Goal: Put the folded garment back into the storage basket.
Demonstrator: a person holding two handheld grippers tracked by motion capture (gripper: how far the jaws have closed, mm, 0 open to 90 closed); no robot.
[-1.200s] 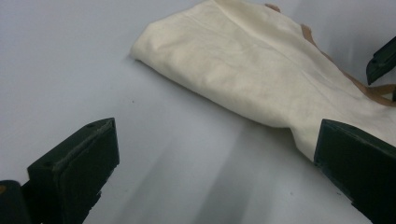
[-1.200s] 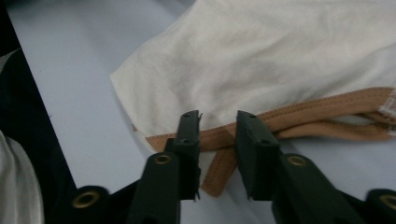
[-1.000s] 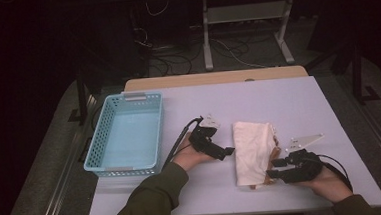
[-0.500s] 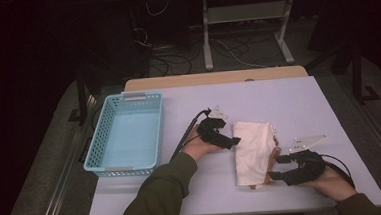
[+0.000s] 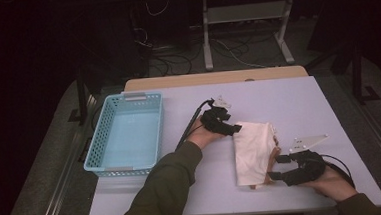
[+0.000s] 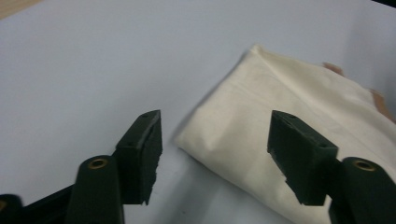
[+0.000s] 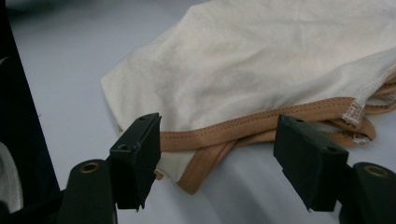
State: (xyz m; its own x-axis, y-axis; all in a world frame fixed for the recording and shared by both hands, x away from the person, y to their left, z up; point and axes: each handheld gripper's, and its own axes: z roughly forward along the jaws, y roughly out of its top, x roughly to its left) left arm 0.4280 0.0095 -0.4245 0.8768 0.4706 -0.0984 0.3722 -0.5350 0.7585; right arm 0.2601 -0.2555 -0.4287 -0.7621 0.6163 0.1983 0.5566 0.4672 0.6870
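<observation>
Cloth lies folded at the lower middle of the frame. My left claw, jaws just closing, and my open right claw hold nothing yet. Basket waits empty.

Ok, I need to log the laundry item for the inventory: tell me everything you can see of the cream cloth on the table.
The folded cream fabric garment looks like soft knit cotton, with tan stitched binding and thin tan straps showing at its near end. It lies flat in several layers, slightly creased, on the pale lavender table, right of the light blue plastic basket. The left tool straddles its far left corner with open jaws that have just been closing; the right tool stands open at the strap end.
</observation>
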